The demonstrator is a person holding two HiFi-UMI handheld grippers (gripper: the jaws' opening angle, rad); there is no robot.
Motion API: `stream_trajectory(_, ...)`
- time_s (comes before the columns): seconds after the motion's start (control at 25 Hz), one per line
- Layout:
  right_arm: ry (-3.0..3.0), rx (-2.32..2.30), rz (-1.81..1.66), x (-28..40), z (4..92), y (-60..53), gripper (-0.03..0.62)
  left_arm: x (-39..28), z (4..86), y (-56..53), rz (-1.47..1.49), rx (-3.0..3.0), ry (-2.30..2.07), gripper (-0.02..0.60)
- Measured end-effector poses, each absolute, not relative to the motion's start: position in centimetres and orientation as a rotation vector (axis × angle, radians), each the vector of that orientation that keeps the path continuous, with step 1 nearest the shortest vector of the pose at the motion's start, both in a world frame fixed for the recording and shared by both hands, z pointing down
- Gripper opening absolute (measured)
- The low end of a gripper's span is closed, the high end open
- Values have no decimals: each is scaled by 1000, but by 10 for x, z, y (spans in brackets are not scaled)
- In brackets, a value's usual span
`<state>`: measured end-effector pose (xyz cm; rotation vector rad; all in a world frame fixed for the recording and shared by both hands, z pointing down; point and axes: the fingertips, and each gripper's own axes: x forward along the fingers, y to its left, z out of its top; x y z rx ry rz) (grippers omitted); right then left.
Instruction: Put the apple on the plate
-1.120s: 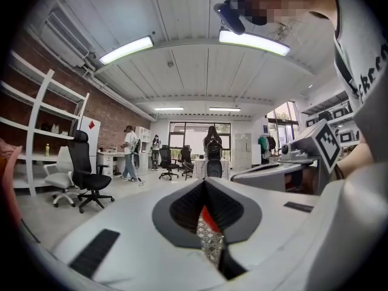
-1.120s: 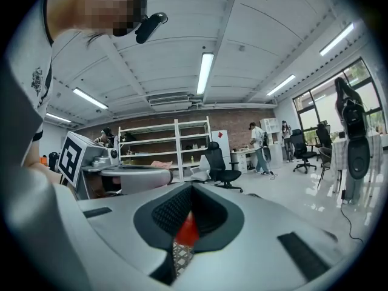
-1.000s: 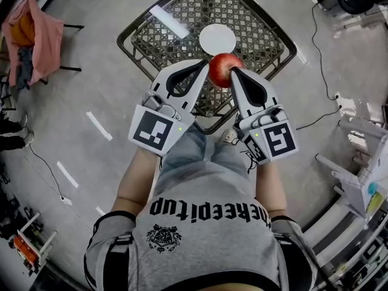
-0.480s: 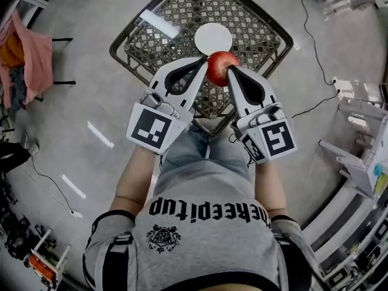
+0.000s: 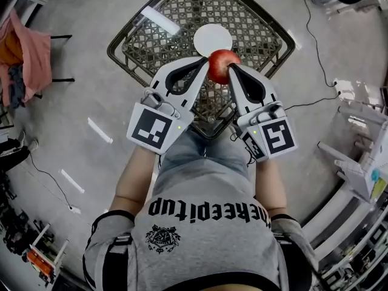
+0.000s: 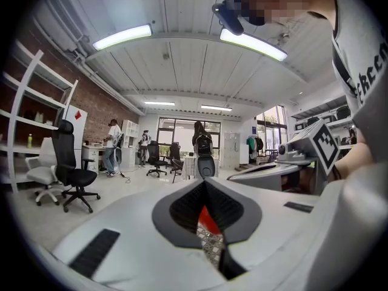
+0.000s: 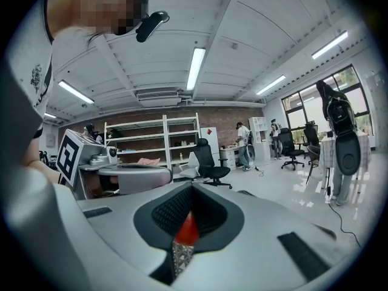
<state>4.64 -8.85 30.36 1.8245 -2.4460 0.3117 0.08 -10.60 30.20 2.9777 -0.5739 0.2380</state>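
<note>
Red apple [image 5: 224, 66] over mesh table [image 5: 254, 35], beside plate [image 5: 213, 38].

Between the left gripper's [image 6: 206, 182] closed jaws the apple [image 6: 205, 218] is showing only as a red sliver, the rest lying hidden behind the jaws; the right gripper [image 7: 192, 187] is masking it likewise. Just beyond the jaw tips the apple is covering the plate's [image 5: 212, 35] near rim, and the jaws are hiding the table [image 5: 254, 35] mesh beneath them.

plate [image 5: 213, 38] open from above; apple [image 5: 224, 65] hangs at its near rim; table lattice [image 5: 257, 26] free around plate.
</note>
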Motion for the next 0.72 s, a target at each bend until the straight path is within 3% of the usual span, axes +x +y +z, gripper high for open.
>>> stream_trajectory(0.72, -2471, 1669, 416, 98, 353, -152, 18, 38, 335, -152, 290, 2873, -735, 19)
